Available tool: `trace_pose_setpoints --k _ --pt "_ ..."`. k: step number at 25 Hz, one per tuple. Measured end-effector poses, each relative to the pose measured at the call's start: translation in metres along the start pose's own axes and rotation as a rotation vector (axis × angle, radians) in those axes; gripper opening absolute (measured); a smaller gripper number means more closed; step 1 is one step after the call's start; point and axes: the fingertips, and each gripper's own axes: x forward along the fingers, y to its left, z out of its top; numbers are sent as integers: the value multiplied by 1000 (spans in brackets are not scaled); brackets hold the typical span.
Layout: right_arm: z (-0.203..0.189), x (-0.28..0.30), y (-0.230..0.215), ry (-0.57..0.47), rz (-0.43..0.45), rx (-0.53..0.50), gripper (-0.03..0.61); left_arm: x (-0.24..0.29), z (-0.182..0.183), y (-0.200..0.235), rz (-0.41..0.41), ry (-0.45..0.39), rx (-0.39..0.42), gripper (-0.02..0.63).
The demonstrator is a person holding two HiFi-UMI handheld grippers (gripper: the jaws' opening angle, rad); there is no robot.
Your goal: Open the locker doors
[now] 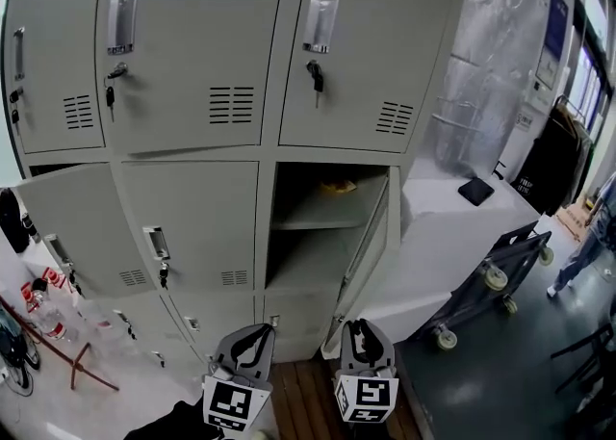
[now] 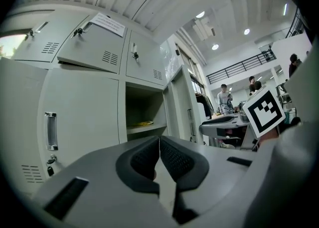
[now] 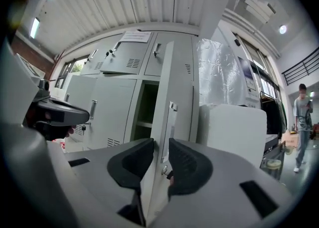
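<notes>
Grey lockers (image 1: 192,226) fill the head view. The middle-right locker door (image 1: 371,236) is swung out to the right, baring a compartment (image 1: 322,236) with a yellowish thing (image 1: 337,186) on its shelf. My right gripper (image 1: 361,329) is at this door's free edge. In the right gripper view the door (image 3: 174,82) runs edge-on between the jaws, handle (image 3: 172,117) and key (image 3: 163,170) showing in the gap, and the right gripper (image 3: 160,144) is shut on that edge. My left gripper (image 1: 243,337) hangs beside it, facing the lockers. Its pads meet, so the left gripper (image 2: 159,139) is shut on nothing.
The middle-left door (image 1: 72,226) stands ajar. A white cabinet (image 1: 452,226) adjoins the lockers on the right, with a wheeled trolley (image 1: 491,274) before it. A person (image 1: 587,245) walks at far right. Bottles (image 1: 43,313) and a red stand (image 1: 58,351) sit lower left.
</notes>
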Motion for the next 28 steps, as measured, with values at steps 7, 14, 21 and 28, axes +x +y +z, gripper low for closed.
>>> trace_pose_setpoints --k 7,14,21,28 --pt "-7 -18 -37 20 -105 2 86 15 1 -21 -66 -8 -9 25" --pt "-15 -29 -78 40 -213 -8 58 27 -2 -34 -110 -2 -19 25" --pt "-22 -30 -121 50 -321 -3 15 39 -5 -36 -119 -25 -27 25" --pt "-28 -27 -156 63 -376 -2 15 51 -8 -39 -123 -57 -27 25"
